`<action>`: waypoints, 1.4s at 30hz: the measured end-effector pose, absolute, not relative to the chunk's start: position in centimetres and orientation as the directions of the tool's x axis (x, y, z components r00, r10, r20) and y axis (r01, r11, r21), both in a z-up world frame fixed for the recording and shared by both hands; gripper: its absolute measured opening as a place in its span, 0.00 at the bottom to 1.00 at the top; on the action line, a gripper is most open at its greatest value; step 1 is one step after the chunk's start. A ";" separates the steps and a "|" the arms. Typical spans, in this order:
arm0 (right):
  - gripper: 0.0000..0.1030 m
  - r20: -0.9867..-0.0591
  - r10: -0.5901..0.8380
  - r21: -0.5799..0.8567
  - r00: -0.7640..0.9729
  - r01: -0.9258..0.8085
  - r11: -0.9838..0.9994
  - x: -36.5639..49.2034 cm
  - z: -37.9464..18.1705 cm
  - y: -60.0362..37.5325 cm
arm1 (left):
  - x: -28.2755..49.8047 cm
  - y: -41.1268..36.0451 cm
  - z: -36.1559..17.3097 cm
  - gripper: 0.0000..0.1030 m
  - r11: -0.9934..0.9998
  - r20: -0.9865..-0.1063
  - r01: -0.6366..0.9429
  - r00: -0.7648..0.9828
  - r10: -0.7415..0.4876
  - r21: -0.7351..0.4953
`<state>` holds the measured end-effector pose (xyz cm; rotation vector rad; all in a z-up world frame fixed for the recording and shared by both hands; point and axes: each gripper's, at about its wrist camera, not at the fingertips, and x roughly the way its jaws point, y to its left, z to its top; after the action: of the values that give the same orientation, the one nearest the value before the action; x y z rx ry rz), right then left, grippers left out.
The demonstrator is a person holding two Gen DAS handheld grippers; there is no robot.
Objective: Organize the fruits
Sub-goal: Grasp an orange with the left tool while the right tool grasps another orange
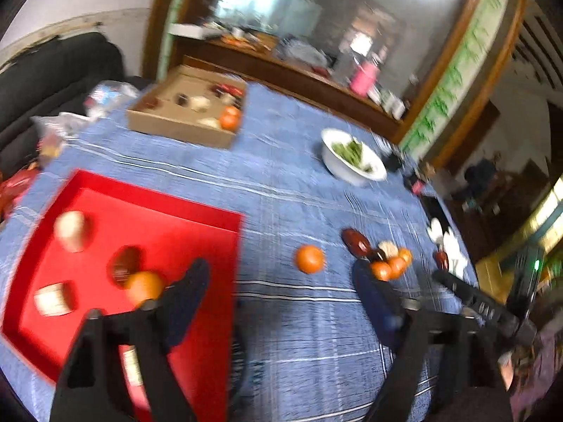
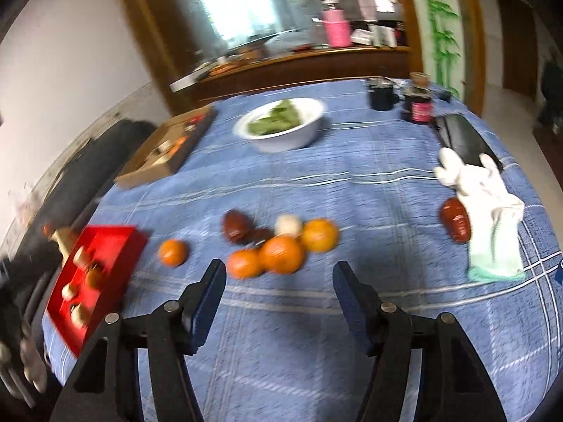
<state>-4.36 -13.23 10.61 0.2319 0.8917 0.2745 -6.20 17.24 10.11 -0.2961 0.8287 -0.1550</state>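
Note:
A red tray (image 1: 197,211) lies at the left of the blue tablecloth and holds an orange (image 1: 144,286), a dark red fruit (image 1: 124,265) and pale fruits (image 1: 70,230). The tray also shows in the right wrist view (image 2: 112,242). A lone orange (image 1: 309,258) (image 2: 172,252) lies on the cloth. A cluster of oranges (image 2: 281,253) (image 1: 390,267), dark fruits (image 2: 235,227) and a pale one (image 2: 288,225) lies further right. My left gripper (image 1: 281,267) is open and empty, over the tray's right edge. My right gripper (image 2: 279,270) is open and empty, just before the cluster.
A cardboard box (image 1: 183,130) (image 2: 165,161) with small items stands at the back left. A white bowl of greens (image 1: 352,160) (image 2: 281,126) stands at the back. White gloves (image 2: 489,204), a dark red fruit (image 2: 455,219), jars (image 2: 417,103) and a black case (image 2: 461,137) lie at right.

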 end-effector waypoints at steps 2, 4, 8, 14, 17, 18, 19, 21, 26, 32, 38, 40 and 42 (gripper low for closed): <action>0.61 -0.735 0.344 0.331 0.585 -0.134 0.934 -3.2 10.1 -13.5 | -4.7 15.3 8.9 0.48 0.953 -0.733 0.054 0.626 -0.265 -0.298; 0.61 -0.746 0.350 0.326 0.566 -0.147 0.934 -2.5 9.5 -12.6 | -3.3 14.2 7.9 0.48 0.959 -0.753 0.057 0.607 -0.255 -0.279; 0.59 -0.801 0.250 0.211 0.544 -0.134 0.968 -1.0 7.8 -9.9 | -0.9 11.9 6.2 0.48 0.978 -0.779 0.073 0.594 -0.200 -0.196; 0.59 -0.797 0.289 0.271 0.531 -0.113 0.956 0.1 6.6 -9.8 | 1.7 9.4 3.3 0.48 0.988 -0.817 0.119 0.558 -0.148 -0.098; 0.59 -0.790 0.297 0.279 0.537 -0.117 0.953 0.2 6.5 -9.8 | 2.0 9.0 2.2 0.48 0.988 -0.830 0.125 0.539 -0.143 -0.089; 0.59 -0.786 0.305 0.288 0.538 -0.119 0.950 0.1 6.4 -9.8 | 2.0 8.9 1.9 0.48 0.988 -0.833 0.124 0.536 -0.142 -0.088; 0.59 -0.781 0.315 0.297 0.539 -0.122 0.947 0.0 6.2 -9.8 | 2.0 8.9 1.7 0.48 0.988 -0.834 0.123 0.533 -0.141 -0.088; 0.59 -0.768 0.352 0.340 0.535 -0.126 0.932 0.1 6.0 -9.9 | 2.0 8.8 1.3 0.43 0.989 -0.834 0.120 0.536 -0.134 -0.082; 0.59 -0.751 0.402 0.394 0.524 -0.133 0.909 0.2 5.7 -10.1 | 1.5 8.7 1.5 0.31 0.990 -0.822 0.119 0.553 -0.134 -0.081; 0.37 -0.749 0.379 0.382 0.544 -0.114 0.917 0.0 5.7 -10.7 | 0.4 9.4 2.7 0.31 0.986 -0.805 0.108 0.569 -0.168 -0.130; 0.43 -0.751 0.364 0.368 0.551 -0.108 0.923 -0.1 5.6 -10.6 | -1.9 10.2 4.7 0.31 0.982 -0.772 0.094 0.608 -0.185 -0.161; 0.43 -0.753 0.355 0.358 0.553 -0.107 0.928 -0.1 5.5 -10.5 | -2.6 10.6 5.4 0.31 0.981 -0.760 0.086 0.621 -0.190 -0.175; 0.43 -0.752 0.361 0.365 0.551 -0.109 0.925 -0.1 5.5 -10.7 | -3.4 11.0 5.9 0.31 0.979 -0.749 0.075 0.633 -0.194 -0.191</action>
<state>-0.07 -10.67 5.45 0.2908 0.9501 0.2828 -3.36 11.04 5.90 -0.1464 0.8725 -0.1546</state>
